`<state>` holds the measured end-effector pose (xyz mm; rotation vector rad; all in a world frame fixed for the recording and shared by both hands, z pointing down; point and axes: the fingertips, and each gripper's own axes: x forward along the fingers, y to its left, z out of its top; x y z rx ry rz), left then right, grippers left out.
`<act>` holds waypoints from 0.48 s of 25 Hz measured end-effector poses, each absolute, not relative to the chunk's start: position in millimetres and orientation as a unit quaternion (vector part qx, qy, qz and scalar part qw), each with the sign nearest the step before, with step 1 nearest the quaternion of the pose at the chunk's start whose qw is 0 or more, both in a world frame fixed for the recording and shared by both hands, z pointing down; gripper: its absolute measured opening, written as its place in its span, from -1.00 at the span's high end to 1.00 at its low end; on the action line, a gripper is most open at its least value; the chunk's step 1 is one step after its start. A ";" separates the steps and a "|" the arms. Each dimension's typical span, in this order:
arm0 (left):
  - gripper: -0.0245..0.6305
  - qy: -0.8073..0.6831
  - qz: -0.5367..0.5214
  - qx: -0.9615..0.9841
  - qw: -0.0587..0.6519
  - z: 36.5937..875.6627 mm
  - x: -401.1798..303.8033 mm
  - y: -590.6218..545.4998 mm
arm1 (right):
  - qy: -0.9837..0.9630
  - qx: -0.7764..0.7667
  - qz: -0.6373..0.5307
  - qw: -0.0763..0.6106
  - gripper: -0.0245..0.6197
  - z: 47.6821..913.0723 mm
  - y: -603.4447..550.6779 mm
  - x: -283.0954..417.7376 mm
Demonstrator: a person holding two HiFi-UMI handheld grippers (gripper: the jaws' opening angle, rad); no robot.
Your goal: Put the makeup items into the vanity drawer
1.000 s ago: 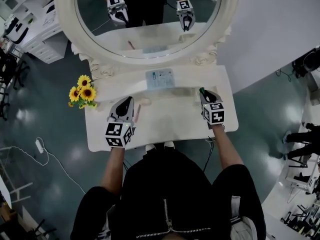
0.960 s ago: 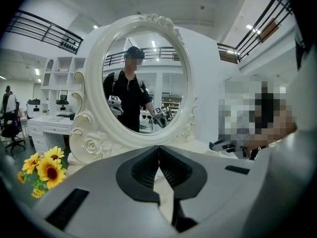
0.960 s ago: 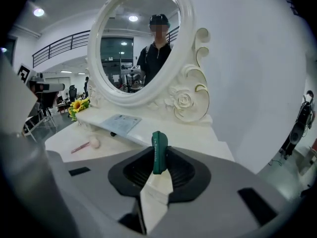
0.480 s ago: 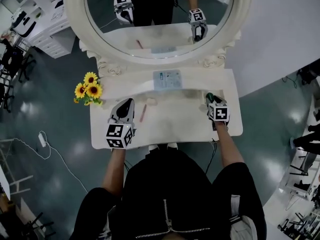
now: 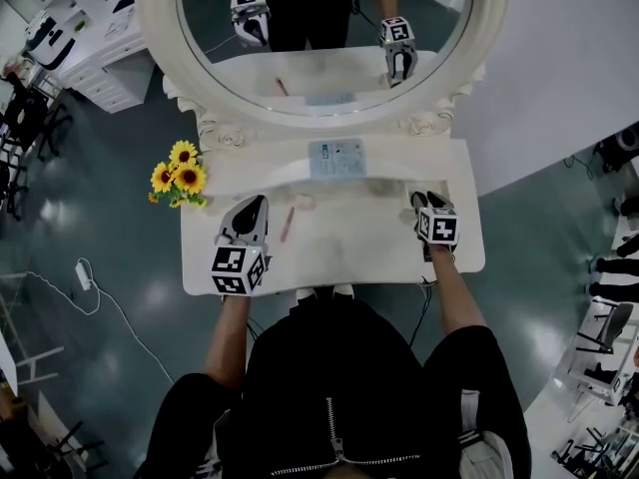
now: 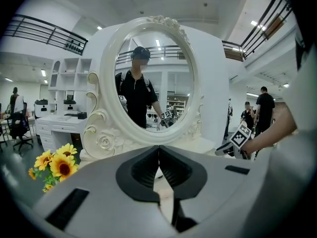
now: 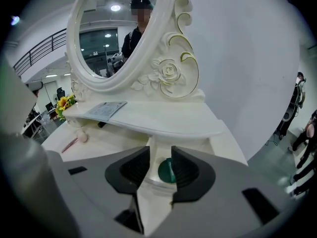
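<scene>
The green pot (image 7: 167,171) is set in what seems the open drawer (image 7: 153,157). So the right gripper (image 7: 160,149) has its fingers (image 7: 134,168) held apart around it, just closed a little, not pressing. The left gripper (image 6: 158,150) is held shut and empty above the table (image 5: 339,252), near the pink pen (image 5: 287,225), likely wanted next.

— What lies on the cream vanity table (image 5: 329,257)?
— A thin pink stick (image 5: 287,225), just beside the left gripper (image 5: 254,204). A pale blue card (image 5: 336,158) sits on the shelf under the oval white-framed mirror (image 5: 158,38).
— And the right side?
— The right gripper (image 5: 425,200), jaws just eased closer, a dark thing (image 5: 416,199) at its tips.
</scene>
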<state>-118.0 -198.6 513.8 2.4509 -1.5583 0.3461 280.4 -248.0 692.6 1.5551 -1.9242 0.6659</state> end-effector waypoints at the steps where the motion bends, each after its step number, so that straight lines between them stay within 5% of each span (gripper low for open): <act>1: 0.86 -0.529 0.117 0.833 0.108 513.3 -117.7 -198.4 | -0.724 0.581 0.247 0.278 0.50 690.6 -247.6 278.4; 6: 0.86 -0.528 0.113 0.835 0.104 510.4 -116.9 -198.1 | -0.746 0.581 0.225 0.235 0.84 661.7 -247.3 265.0; 12: 0.86 -0.530 0.107 0.835 0.099 506.2 -120.2 -197.8 | -0.787 0.566 0.175 0.171 0.90 599.0 -250.4 230.1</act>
